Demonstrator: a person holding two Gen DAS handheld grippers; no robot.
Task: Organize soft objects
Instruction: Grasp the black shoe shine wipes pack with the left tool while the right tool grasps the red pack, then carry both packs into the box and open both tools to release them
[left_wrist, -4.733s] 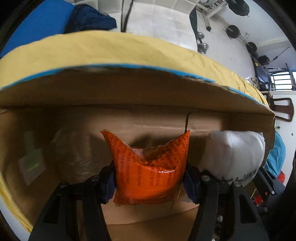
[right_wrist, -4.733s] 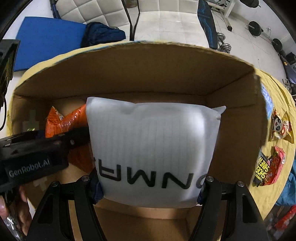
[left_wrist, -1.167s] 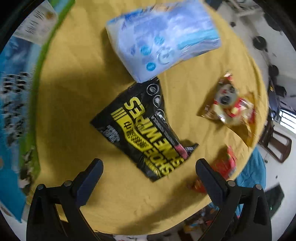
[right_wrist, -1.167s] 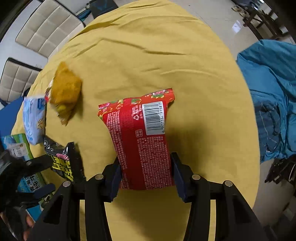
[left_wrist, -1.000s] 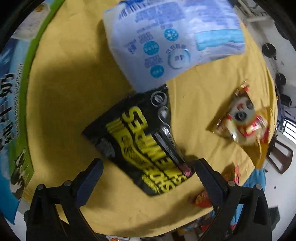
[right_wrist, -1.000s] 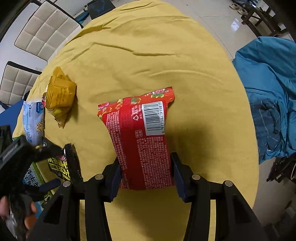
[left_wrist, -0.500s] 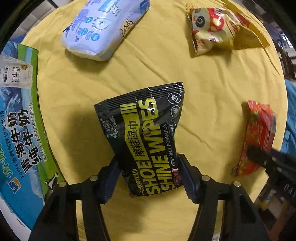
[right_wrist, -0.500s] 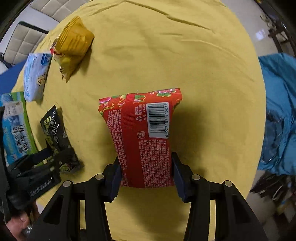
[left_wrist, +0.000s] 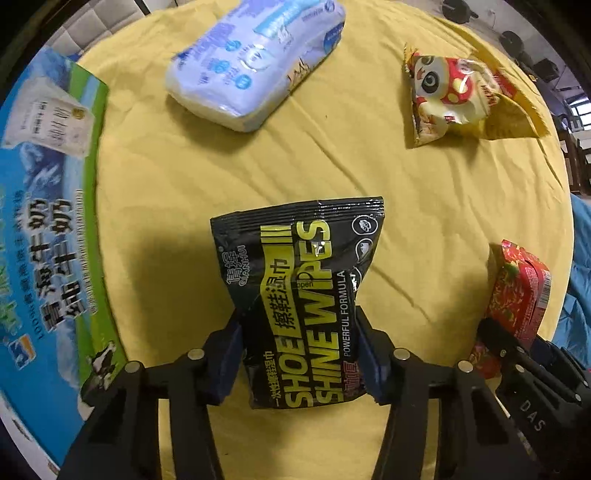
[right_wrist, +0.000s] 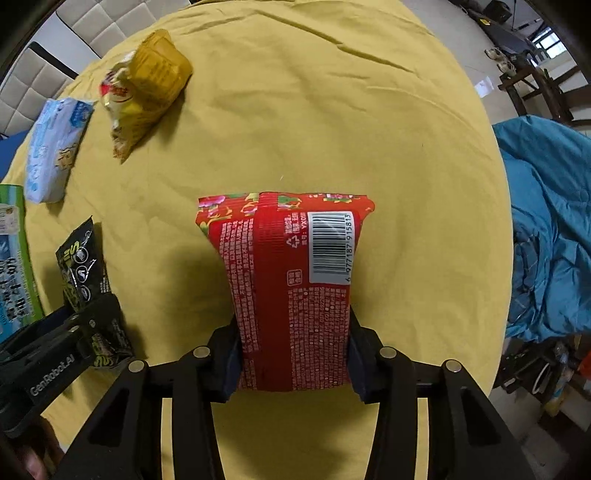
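You are clamping the black shoe wipes pack at its lower half with your left gripper, both pads pressing in, so it is hanging clear above the yellow tablecloth. Your right gripper is likewise squeezing the red snack pack by its bottom end. The blue tissue pack and panda snack bag are lying on the cloth, waiting
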